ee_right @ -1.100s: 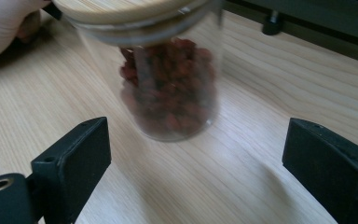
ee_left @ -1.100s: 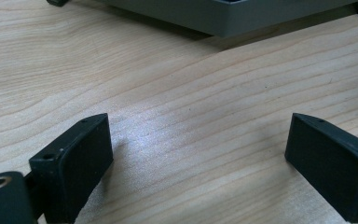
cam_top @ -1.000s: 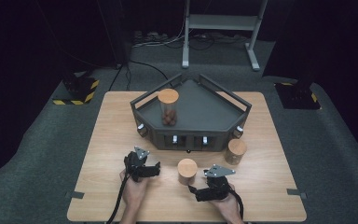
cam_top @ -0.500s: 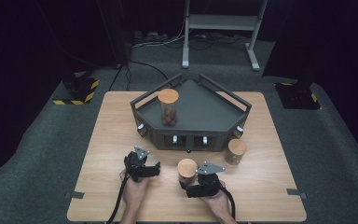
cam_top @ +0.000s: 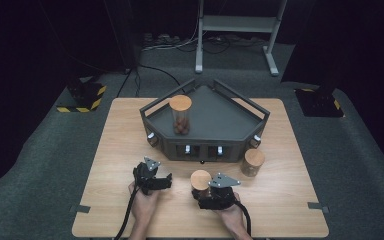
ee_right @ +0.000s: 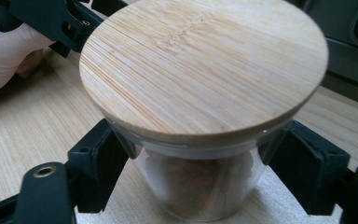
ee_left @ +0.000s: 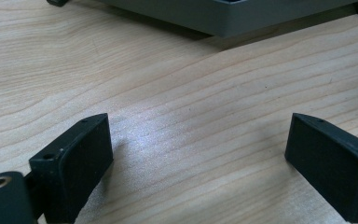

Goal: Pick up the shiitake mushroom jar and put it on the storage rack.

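You are closing the right tongs [cam_top: 203, 186] on the near glass jar [cam_top: 200, 181], the one with the bamboo lid [ee_right: 204, 65]. Against the frame a second back, your right hand is now sitting up against the jar instead of to its right. The jaws have just been narrowing, and in the right gripper view both black pads are pressing the glass wall just under the lid. The jar is standing upright on the counter [cam_top: 130, 125], near its front edge and in front of the dark grey tray [cam_top: 215, 117]. The grip looks seated, so a lift toward the tray seems the likely next step. Your left tongs [cam_top: 164, 176] are resting apart with nothing between them, low over bare wood. A second jar [cam_top: 180, 114] is standing in the tray, and a third [cam_top: 253, 162] is waiting on the counter by the tray's front right corner.
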The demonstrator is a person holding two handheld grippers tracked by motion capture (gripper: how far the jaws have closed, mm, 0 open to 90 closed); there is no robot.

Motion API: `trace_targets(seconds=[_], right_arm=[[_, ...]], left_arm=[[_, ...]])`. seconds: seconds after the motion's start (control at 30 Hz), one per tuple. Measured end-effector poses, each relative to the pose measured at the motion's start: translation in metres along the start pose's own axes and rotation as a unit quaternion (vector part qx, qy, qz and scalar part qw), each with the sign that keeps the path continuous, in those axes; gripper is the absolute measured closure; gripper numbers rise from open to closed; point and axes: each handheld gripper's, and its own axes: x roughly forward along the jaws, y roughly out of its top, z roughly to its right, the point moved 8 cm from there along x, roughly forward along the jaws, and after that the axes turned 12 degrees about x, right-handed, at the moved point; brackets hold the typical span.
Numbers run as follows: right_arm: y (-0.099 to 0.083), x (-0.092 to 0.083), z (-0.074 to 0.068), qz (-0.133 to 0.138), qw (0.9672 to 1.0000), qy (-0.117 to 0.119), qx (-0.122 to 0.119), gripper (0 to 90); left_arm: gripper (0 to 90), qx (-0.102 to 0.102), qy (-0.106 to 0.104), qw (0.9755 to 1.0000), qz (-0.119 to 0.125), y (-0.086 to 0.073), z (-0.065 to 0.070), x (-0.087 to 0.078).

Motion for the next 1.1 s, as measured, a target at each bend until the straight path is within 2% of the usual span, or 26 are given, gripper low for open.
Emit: trace_targets(seconds=[0.37,0.73,1.1], right_arm=[[0.002,-0.003,-0.002,0.013,0.9995,-0.015,-0.025,25.2],[0.003,-0.009,0.000,0.013,0.9997,-0.012,-0.017,25.3],[0.012,-0.022,0.008,0.019,0.9997,-0.017,-0.007,25.3]], left_arm=[[7.1,0.000,0.000,1.0000,0.000,0.000,0.000,0.000],[7.1,0.000,0.000,1.0000,0.000,0.000,0.000,0.000],[7.1,0.000,0.000,1.0000,0.000,0.000,0.000,0.000]])
